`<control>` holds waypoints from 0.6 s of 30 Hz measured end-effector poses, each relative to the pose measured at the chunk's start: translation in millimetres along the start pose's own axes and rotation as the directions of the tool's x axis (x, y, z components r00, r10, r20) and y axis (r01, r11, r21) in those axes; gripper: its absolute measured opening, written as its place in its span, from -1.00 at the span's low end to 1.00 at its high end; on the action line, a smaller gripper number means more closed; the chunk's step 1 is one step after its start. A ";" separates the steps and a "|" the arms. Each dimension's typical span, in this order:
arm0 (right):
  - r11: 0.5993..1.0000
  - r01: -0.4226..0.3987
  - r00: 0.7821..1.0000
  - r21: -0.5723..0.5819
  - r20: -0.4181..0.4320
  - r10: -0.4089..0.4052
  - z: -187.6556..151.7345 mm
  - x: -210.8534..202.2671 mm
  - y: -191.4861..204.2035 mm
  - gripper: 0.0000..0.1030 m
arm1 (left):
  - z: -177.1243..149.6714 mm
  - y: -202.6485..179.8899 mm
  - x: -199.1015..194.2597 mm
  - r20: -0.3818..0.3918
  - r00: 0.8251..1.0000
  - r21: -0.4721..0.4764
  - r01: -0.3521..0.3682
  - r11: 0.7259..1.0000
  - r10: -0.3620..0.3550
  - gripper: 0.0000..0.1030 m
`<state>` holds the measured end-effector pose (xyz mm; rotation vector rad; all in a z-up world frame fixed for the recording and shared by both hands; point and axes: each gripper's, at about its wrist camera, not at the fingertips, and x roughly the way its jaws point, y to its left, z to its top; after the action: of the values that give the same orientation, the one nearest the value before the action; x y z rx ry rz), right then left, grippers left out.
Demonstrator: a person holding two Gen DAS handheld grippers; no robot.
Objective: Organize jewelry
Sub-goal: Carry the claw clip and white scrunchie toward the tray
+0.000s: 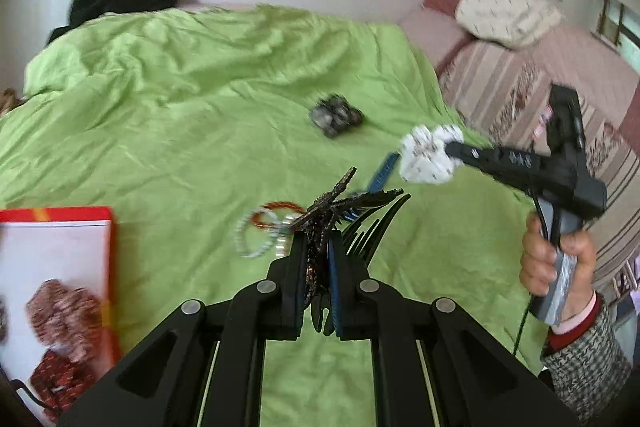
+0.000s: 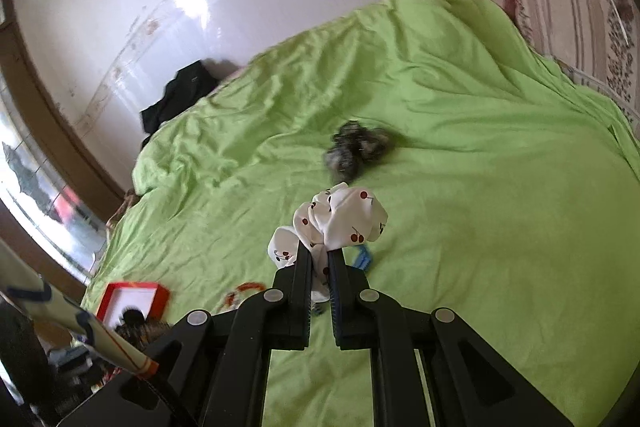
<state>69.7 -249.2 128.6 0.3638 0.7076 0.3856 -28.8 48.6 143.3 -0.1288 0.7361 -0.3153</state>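
Wrinkled green sheet (image 1: pixel 200 99) (soft) under cherry-print scrunchie (image 2: pixel 340 219).

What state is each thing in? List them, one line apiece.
Left claw: shut on the dark hair clip.
Right claw: shut on the white cherry-print scrunchie.
Grey scrunchie: loose on the green sheet.
Beaded bracelets: lying on the sheet.
Red box: open, scrunchies inside.

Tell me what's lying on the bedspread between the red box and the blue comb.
In the left wrist view, a cluster of beaded bracelets lies between the red box and the blue comb.
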 end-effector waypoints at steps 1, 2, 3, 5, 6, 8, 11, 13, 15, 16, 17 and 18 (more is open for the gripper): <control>1.000 -0.006 1.000 -0.017 -0.002 0.006 -3.7 -1.6 7.9 -0.84 | 0.0 6.8 -5.7 0.011 1.000 -0.009 -0.012 1.000 0.012 -0.81; 0.999 -0.012 1.000 -0.036 -0.006 0.012 -8.4 -3.7 17.0 -0.84 | -0.6 15.3 -12.3 0.025 0.999 -0.022 -0.027 0.999 0.028 -0.81; 0.998 -0.018 1.000 -0.058 -0.009 0.017 -13.7 -5.3 27.4 -0.84 | -1.7 26.4 -20.4 0.040 0.998 -0.041 -0.042 0.998 0.043 -0.81; 0.995 -0.022 1.000 -0.095 -0.014 0.021 -22.8 -6.5 46.4 -0.84 | -3.7 50.0 -33.1 0.056 0.996 -0.087 -0.064 0.994 0.069 -0.81; 0.994 -0.025 1.000 -0.107 -0.018 0.023 -27.6 -6.5 56.5 -0.84 | -4.0 59.3 -37.3 0.060 0.995 -0.104 -0.073 0.992 0.080 -0.81; 0.991 -0.044 0.999 -0.125 -0.031 0.041 -36.2 -4.9 78.5 -0.84 | -4.9 81.3 -45.1 0.067 0.992 -0.137 -0.098 0.986 0.108 -0.81; 0.983 -0.070 0.997 -0.168 -0.046 0.063 -45.2 0.0 113.9 -0.84 | -4.0 108.8 -55.1 0.074 0.984 -0.166 -0.147 0.975 0.161 -0.81; 0.980 -0.102 0.994 -0.172 -0.066 0.092 -48.9 5.8 134.7 -0.83 | -3.5 127.7 -61.4 0.080 0.975 -0.190 -0.188 0.964 0.206 -0.81; 0.974 -0.131 0.989 -0.183 -0.096 0.115 -52.8 15.4 158.3 -0.84 | -2.5 148.9 -68.0 0.085 0.964 -0.212 -0.229 0.950 0.252 -0.81; 0.971 -0.143 0.986 -0.191 -0.112 0.123 -54.2 20.4 169.4 -0.83 | -1.7 156.5 -69.3 0.084 0.961 -0.224 -0.239 0.945 0.263 -0.81; 0.966 -0.156 0.982 -0.205 -0.133 0.131 -56.2 27.6 184.4 -0.83 | -1.0 172.6 -70.6 0.077 0.957 -0.252 -0.253 0.934 0.280 -0.81; 0.963 -0.163 0.980 -0.215 -0.145 0.134 -58.3 32.4 194.4 -0.83 | -0.6 183.4 -71.0 0.073 0.955 -0.270 -0.259 0.927 0.288 -0.81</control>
<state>10.2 -54.4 156.3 0.1773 0.7563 0.6311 -35.2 245.1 147.0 -0.2845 0.6718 0.0571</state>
